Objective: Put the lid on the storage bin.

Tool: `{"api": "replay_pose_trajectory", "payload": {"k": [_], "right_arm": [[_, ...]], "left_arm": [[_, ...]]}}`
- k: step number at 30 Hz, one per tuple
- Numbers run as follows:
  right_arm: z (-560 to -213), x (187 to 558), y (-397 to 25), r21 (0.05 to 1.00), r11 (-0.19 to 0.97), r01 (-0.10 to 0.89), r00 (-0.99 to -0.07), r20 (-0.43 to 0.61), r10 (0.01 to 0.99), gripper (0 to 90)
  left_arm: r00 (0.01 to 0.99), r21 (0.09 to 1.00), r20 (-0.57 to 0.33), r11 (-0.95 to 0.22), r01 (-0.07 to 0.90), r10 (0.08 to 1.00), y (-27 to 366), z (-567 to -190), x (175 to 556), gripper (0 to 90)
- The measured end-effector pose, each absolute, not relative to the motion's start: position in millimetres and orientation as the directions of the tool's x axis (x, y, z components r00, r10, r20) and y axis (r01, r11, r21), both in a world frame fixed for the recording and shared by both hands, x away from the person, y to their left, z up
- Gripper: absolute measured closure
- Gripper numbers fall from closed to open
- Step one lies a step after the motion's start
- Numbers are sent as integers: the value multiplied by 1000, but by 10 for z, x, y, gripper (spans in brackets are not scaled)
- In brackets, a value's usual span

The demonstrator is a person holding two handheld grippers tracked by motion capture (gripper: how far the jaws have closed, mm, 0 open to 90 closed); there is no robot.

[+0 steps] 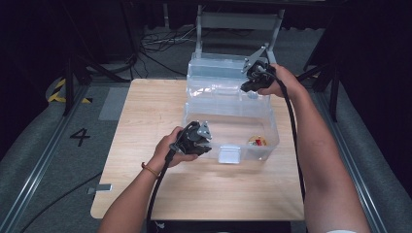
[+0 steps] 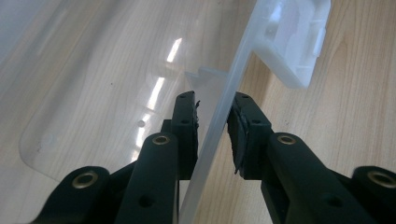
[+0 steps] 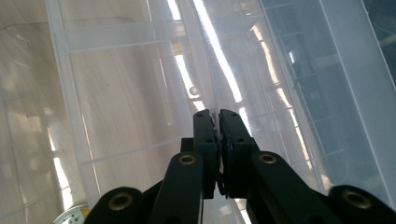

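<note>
A clear plastic box (image 1: 265, 127) stands on the wooden table (image 1: 145, 107) with its lid (image 1: 218, 77) swung up and back. My left gripper (image 1: 206, 141) is at the box's front wall, left of the white latch (image 1: 229, 154). In the left gripper view its jaws (image 2: 212, 116) are shut on the clear front wall (image 2: 233, 70), with the latch (image 2: 294, 42) just beyond. My right gripper (image 1: 245, 86) is at the lid's right side. In the right gripper view it (image 3: 217, 114) is shut on a thin ridge of the lid (image 3: 280, 70).
Small red and yellow items (image 1: 256, 141) lie in the box's front right corner; a round piece (image 3: 74, 215) shows low in the right gripper view. A metal frame (image 1: 238, 22) and cables (image 1: 160, 43) are behind the table. Bare tabletop spreads left of and in front of the box.
</note>
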State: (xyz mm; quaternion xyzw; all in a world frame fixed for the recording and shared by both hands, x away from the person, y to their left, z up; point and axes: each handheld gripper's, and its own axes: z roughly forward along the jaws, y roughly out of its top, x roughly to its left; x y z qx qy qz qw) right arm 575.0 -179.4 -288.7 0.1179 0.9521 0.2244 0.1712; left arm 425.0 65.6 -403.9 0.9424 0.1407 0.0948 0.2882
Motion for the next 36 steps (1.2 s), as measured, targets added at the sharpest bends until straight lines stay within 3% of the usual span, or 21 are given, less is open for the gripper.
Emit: {"api": "replay_pose_trajectory", "payload": {"k": [17, 36], "right_arm": [[-2832, 5575, -1742, 430, 896, 108, -915, -309, 258, 889], [-2843, 5325, -1803, 488, 868, 91, -897, -338, 284, 885]], "left_arm": [[940, 571, 90, -790, 223, 330, 652, -4043, 4221, 727], [936, 555, 106, -801, 224, 335, 624, -4045, 4208, 715]]}}
